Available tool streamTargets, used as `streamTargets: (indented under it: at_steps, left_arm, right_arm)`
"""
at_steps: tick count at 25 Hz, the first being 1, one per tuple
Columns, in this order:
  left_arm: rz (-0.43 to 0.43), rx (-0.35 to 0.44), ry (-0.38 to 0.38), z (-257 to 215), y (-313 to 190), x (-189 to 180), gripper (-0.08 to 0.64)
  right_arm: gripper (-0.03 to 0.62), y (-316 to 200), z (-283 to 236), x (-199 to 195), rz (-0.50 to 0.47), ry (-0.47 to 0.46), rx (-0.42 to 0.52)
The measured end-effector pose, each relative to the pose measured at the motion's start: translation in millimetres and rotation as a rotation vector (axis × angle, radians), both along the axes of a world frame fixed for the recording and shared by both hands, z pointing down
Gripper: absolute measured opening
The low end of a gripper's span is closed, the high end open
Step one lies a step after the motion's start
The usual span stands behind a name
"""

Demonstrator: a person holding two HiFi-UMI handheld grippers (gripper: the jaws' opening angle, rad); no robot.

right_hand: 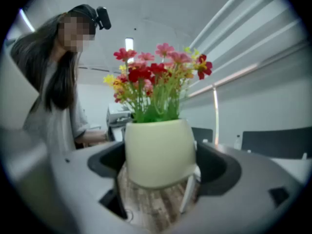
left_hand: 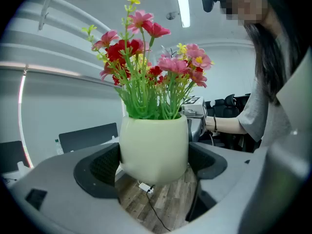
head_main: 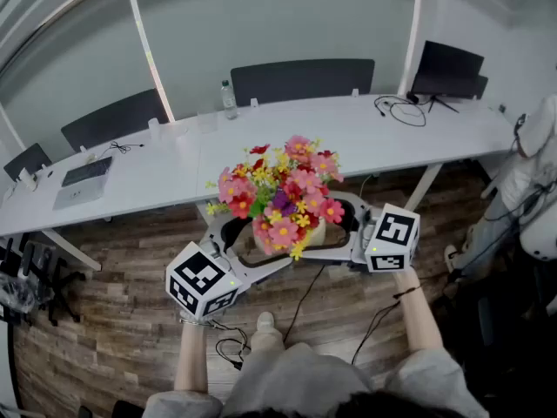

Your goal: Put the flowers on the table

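Observation:
A cream pot (head_main: pixel 314 234) of pink, red and yellow flowers (head_main: pixel 280 190) hangs in the air above the wooden floor, in front of the long white table (head_main: pixel 392 142). My left gripper (head_main: pixel 259 247) holds it from the near left and my right gripper (head_main: pixel 336 232) from the right. In the left gripper view the pot (left_hand: pixel 154 150) fills the gap of the left gripper (left_hand: pixel 154 164), its sides against both pads. In the right gripper view the pot (right_hand: pixel 161 152) sits the same way in the right gripper (right_hand: pixel 161 164). Both sets of jaws stand wide around it.
On the table lie a laptop (head_main: pixel 83 179), a water bottle (head_main: pixel 229 100), coiled cables (head_main: pixel 400 109) and a monitor (head_main: pixel 446 70). Dark chairs (head_main: pixel 300 78) stand behind it. A cable (head_main: pixel 305 299) runs across the floor under the pot. White equipment (head_main: pixel 531 190) stands at the right.

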State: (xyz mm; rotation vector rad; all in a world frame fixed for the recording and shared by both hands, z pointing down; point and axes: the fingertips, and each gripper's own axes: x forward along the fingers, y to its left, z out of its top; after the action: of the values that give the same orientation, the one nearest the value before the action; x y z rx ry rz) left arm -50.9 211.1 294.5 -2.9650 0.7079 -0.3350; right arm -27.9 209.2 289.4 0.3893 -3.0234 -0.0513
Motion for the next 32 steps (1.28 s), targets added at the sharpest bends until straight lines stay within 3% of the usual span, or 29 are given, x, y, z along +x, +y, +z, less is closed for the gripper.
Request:
streamTargets:
  at_steps: [20, 32]
  left_arm:
    - [-0.027, -0.017, -0.007, 26, -18, 1, 0.436]
    - [-0.007, -0.041, -0.004, 9, -137, -11, 0.436]
  right_arm:
    - [0.442, -19, 25, 0, -0.024, 0.012, 0.005]
    - [0.442, -137, 8, -11, -0.004, 0.03, -0.025]
